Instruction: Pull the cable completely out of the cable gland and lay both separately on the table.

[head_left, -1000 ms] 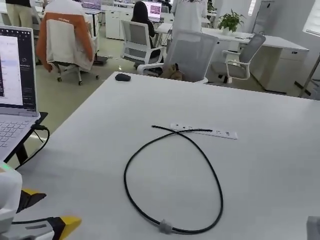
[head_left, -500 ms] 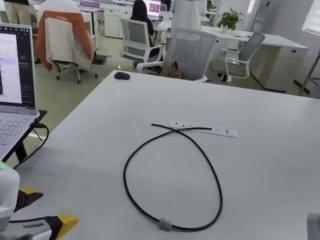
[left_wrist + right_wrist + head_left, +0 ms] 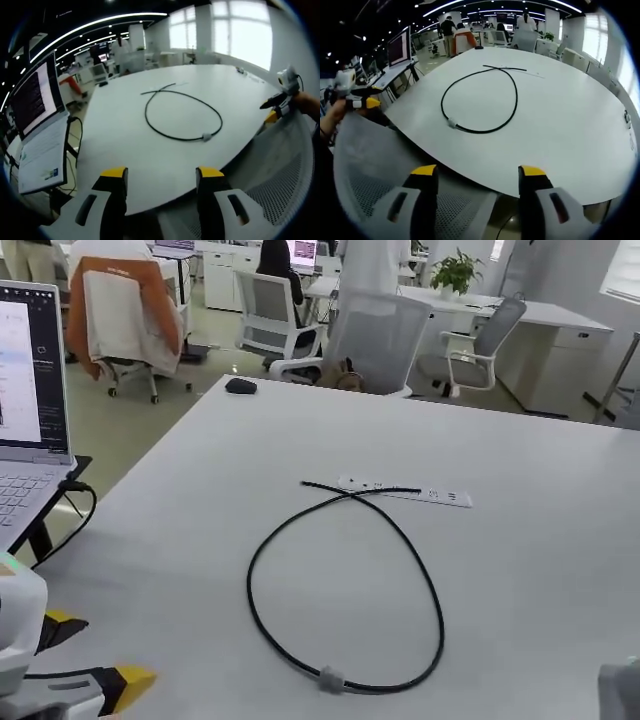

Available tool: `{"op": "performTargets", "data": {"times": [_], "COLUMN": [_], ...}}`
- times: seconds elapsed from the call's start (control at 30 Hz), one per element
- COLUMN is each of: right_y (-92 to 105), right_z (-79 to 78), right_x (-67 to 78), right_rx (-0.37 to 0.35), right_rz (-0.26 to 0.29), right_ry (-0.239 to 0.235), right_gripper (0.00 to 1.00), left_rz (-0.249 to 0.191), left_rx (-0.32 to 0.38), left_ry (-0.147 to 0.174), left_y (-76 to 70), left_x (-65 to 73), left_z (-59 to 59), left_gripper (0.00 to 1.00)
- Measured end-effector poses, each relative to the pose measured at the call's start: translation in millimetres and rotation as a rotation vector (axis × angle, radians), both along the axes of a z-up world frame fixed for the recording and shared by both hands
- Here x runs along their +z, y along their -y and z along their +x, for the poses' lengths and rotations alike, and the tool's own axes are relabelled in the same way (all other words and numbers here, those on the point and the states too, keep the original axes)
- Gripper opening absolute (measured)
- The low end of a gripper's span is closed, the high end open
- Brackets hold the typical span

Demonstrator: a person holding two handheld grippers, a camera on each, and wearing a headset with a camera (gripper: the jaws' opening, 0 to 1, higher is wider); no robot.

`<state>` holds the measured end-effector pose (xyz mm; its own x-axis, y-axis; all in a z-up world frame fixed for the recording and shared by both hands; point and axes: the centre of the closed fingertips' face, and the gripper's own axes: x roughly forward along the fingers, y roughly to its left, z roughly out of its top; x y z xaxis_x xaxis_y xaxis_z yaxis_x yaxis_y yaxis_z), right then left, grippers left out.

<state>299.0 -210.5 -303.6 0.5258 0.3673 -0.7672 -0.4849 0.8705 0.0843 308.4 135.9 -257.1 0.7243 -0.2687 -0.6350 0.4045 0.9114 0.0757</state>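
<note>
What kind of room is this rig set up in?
Likely an open-plan office: mesh office chairs, desks with monitors behind, and a laptop beside the white table.

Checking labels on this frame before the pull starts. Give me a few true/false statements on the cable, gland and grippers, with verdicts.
1. The cable gland sits threaded on the cable. True.
2. The left gripper is shut on the cable. False: its jaws are apart with nothing between them, well clear of the cable.
3. The cable lies in a loop, and its ends cross over a white strip. True.
4. The laptop stands on the person's right. False: it is on the left.
5. The right gripper is open and empty. True.
</note>
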Motion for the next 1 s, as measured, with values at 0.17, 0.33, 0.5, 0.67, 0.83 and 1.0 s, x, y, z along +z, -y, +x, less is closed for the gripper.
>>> {"op": "performTargets", "data": {"times": [0.17,0.33,0.5,0.67,0.83,1.0], "right_y": [1.2,2.0,4.1,5.4,5.9,5.4], "right_z": [2.7,7.9,13.2,14.6,18.6,16.8], "right_x": [-11.7,-9.1,-6.6,-7.3,-0.3,-4.1], "right_rx": [0.058,0.030,0.038,0.017,0.005,0.013], "right_rz": [-0.110,-0.076,-0.108,-0.091,-0.086,-0.088], "right_ry": [0.005,0.035,0.079,0.079,0.131,0.105], "right_gripper": [0.66,0.66,0.64,0.64,0.62,0.61], "left_rz": [0.083,0.128,0.159,0.202,0.223,0.247], "left_rx": [-0.096,-0.237,-0.440,-0.588,-0.701,-0.779], "left_ry": [0.013,0.010,-0.009,-0.025,-0.077,-0.127], "left_y": [12.7,41.4,81.3,113.7,139.3,152.4], "left_x": [2.7,2.6,-4.9,-15.1,-38.8,-63.0], "left_z": [9.1,21.5,31.9,46.5,53.7,55.9], "left_gripper": [0.55,0.55,0.50,0.48,0.47,0.50]}}
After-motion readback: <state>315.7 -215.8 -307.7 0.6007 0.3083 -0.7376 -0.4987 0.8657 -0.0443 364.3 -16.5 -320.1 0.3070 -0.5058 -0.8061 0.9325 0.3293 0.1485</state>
